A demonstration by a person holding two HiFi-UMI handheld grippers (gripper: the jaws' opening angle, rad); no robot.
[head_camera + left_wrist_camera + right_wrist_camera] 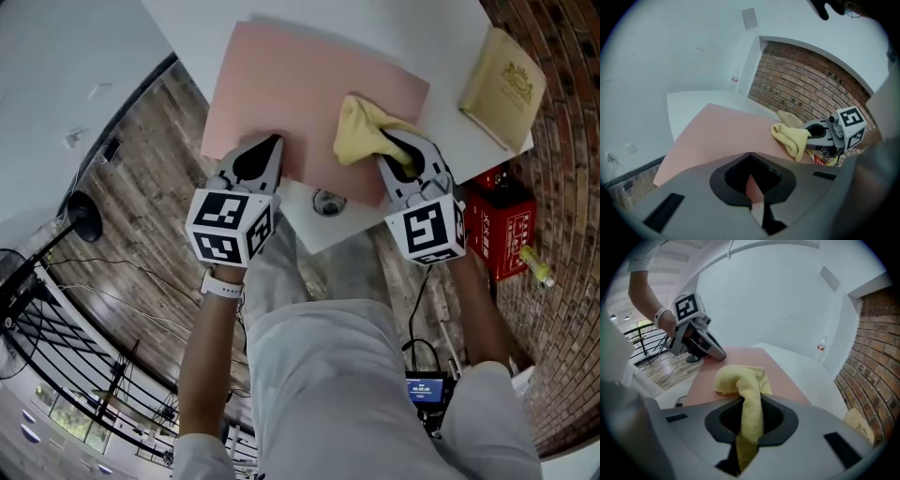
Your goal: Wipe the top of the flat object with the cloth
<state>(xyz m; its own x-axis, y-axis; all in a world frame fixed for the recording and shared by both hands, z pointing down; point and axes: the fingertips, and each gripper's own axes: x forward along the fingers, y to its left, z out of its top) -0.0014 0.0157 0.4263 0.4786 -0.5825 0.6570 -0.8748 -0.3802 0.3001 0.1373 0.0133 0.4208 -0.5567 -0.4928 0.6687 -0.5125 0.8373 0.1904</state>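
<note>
A flat pink board (309, 94) lies on the white table (375, 28). My left gripper (265, 152) is at the board's near left edge, shut on that edge; pink board (722, 136) shows between its jaws in the left gripper view. My right gripper (398, 150) is shut on a yellow cloth (361, 131), whose bunched end rests on the board's right part. In the right gripper view the cloth (740, 380) runs back between the jaws, with the left gripper (715, 352) ahead at the left. The left gripper view shows the cloth (790, 136) and the right gripper (820, 136).
A pale yellow book-like item (503, 84) lies at the table's right corner. A round cable hole (328, 202) sits by the table's near edge. A red box (502, 225) stands on the floor by the brick wall. A small bottle (821, 347) stands far back.
</note>
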